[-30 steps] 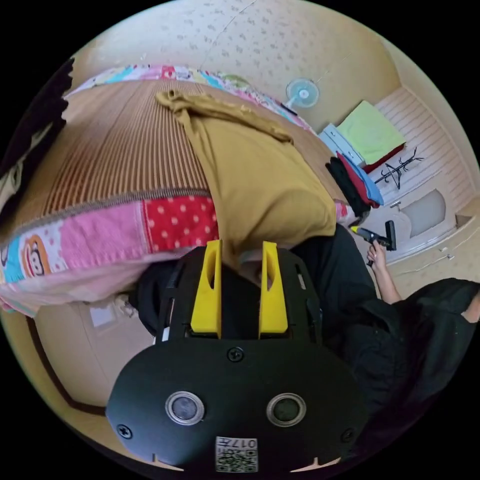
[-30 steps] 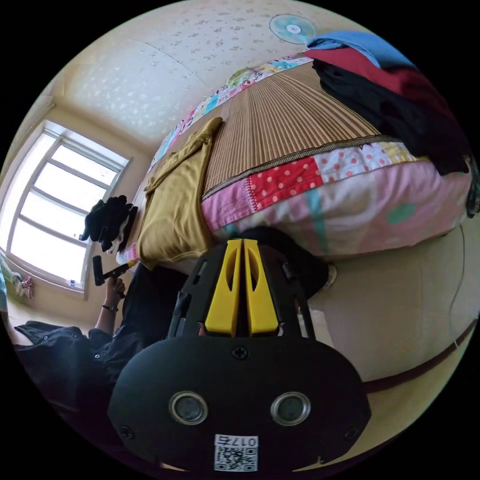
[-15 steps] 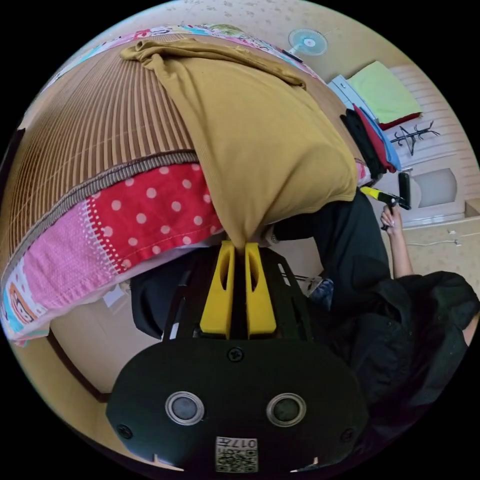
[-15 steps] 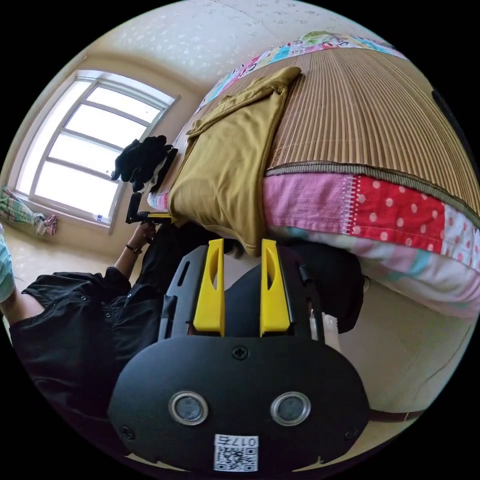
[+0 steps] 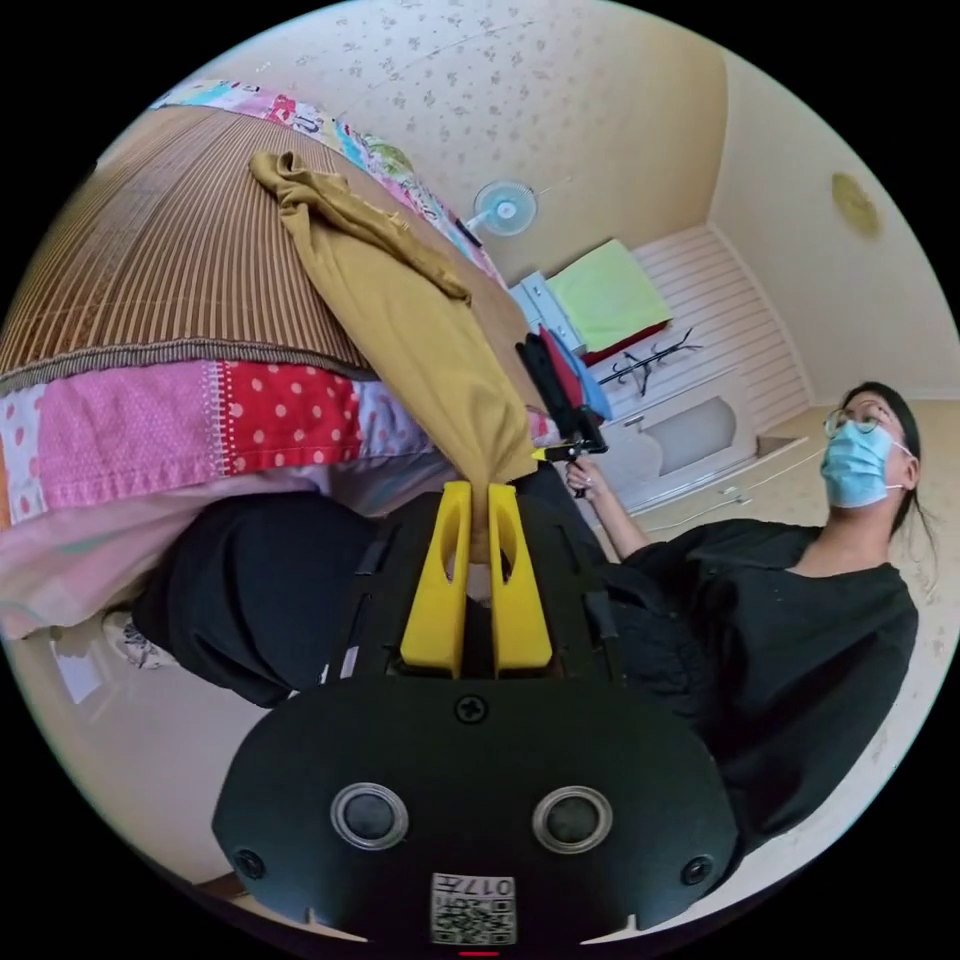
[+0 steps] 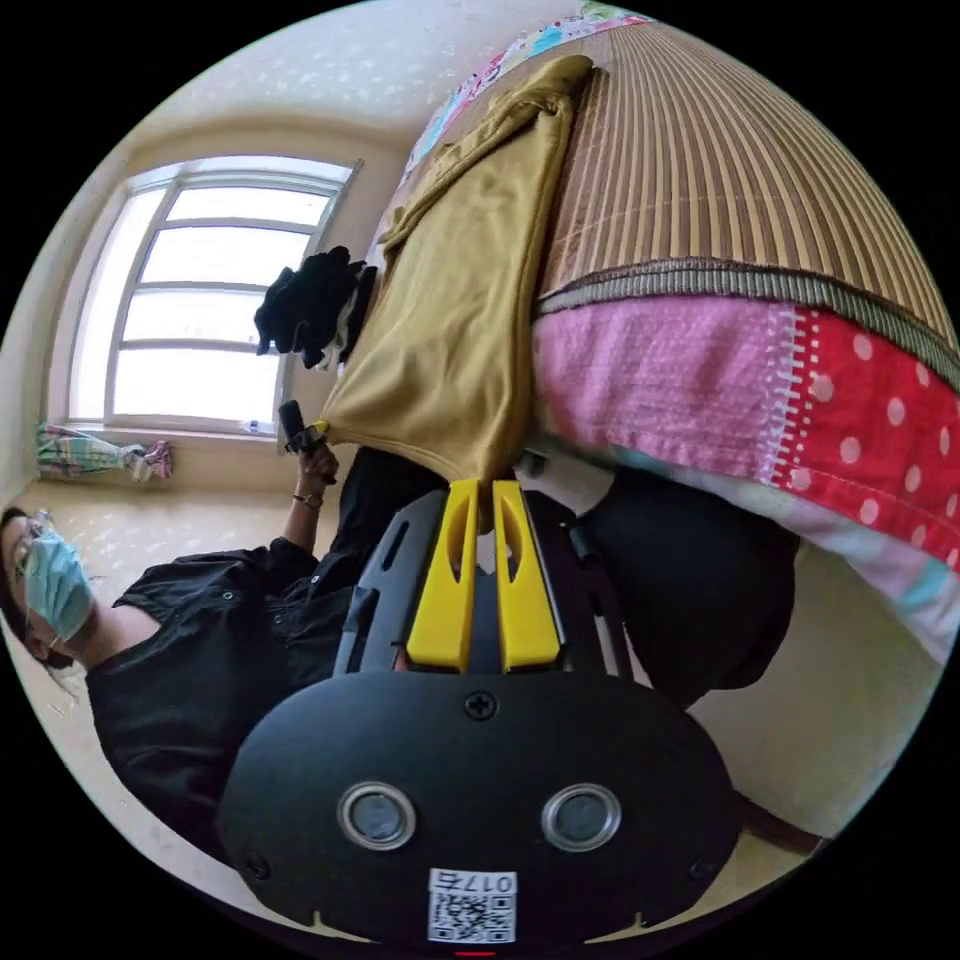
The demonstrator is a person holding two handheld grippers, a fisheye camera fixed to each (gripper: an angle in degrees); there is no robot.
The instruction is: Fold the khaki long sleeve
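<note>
Left gripper (image 5: 478,492): its yellow jaws are pinching a hem corner of the shirt, with khaki cloth showing between them. In the right gripper view it is showing as a small tool at the far hem corner (image 6: 305,432), held by a hand (image 6: 318,462).
Right gripper (image 6: 482,490): its jaws are nearly together and are gripping the other hem corner. In the left gripper view it is showing beyond the shirt (image 5: 565,450), with the person's other hand (image 5: 583,480) on it.
Shirt (image 5: 420,340): it is lying lengthwise on the mat and hanging over the near bed edge, with the hem stretching between the two grippers. The far end is lying bunched on the mat.
Mat (image 5: 150,270): a striped bamboo sheet is covering the top of the bed.
Quilt (image 5: 180,425): a pink and red dotted patchwork is hanging down the bed's side.
Stack (image 5: 565,375): dark, red and blue clothes are sitting at the bed edge near the right gripper.
Black pile (image 6: 310,300): it is resting on the bed near the window (image 6: 190,320).
Person (image 5: 800,620): is standing at the bed in black clothes.
</note>
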